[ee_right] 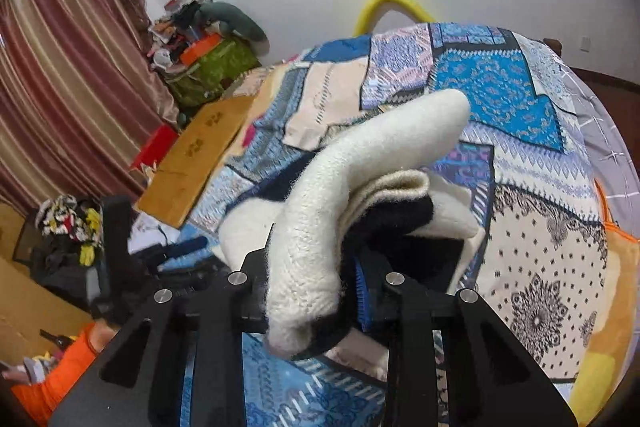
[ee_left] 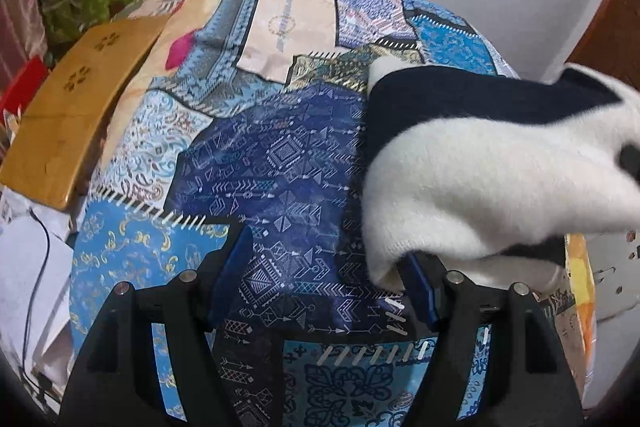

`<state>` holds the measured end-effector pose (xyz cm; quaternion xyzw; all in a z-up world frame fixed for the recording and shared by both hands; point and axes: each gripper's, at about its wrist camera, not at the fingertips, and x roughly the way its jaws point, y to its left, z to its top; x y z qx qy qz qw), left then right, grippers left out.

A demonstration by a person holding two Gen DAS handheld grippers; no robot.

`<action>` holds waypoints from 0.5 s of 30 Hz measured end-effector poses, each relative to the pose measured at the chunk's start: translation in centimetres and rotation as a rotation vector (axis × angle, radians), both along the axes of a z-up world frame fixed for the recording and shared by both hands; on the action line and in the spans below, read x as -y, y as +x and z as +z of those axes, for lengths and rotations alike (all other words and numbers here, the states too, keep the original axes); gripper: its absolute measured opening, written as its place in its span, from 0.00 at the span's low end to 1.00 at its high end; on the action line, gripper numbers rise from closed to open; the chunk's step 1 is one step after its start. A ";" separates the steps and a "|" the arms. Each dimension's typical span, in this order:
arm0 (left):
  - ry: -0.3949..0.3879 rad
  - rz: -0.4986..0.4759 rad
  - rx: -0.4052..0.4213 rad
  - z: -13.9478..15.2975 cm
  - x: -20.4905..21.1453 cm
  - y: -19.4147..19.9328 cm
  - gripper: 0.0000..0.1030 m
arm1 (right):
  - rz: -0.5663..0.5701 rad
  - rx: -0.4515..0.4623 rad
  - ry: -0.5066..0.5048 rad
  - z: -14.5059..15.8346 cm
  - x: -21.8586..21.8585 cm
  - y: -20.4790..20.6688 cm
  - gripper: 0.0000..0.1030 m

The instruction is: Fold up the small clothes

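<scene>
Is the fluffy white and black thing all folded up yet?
Not yet. The fluffy white and black garment already looks doubled over, with layers stacked on the patchwork bedspread. Right now the right gripper pinches a bunched white part of it. The left gripper is open over the bedspread, holding nothing. Left to do: lay that part down and flatten it.

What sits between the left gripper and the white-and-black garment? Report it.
Nothing visible does. The left gripper hangs open over the bare patchwork bedspread, and the white-and-black garment, held in the right gripper, already hangs against its right finger.
</scene>
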<state>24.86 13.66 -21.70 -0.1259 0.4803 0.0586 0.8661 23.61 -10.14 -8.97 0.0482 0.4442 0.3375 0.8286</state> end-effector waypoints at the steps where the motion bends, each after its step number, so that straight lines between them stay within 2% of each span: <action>1: -0.005 0.004 -0.005 -0.1 0.0 0.0 0.69 | -0.004 -0.013 -0.003 -0.5 0.2 0.0 0.26; 10: -0.028 0.009 -0.038 -1.2 -0.7 -1.0 0.68 | -0.058 -0.131 0.000 -5.5 2.9 0.1 0.27; 15: -0.022 -0.029 -0.066 -1.3 -0.7 -1.3 0.69 | -0.052 -0.122 -0.021 -5.8 3.1 -0.6 0.33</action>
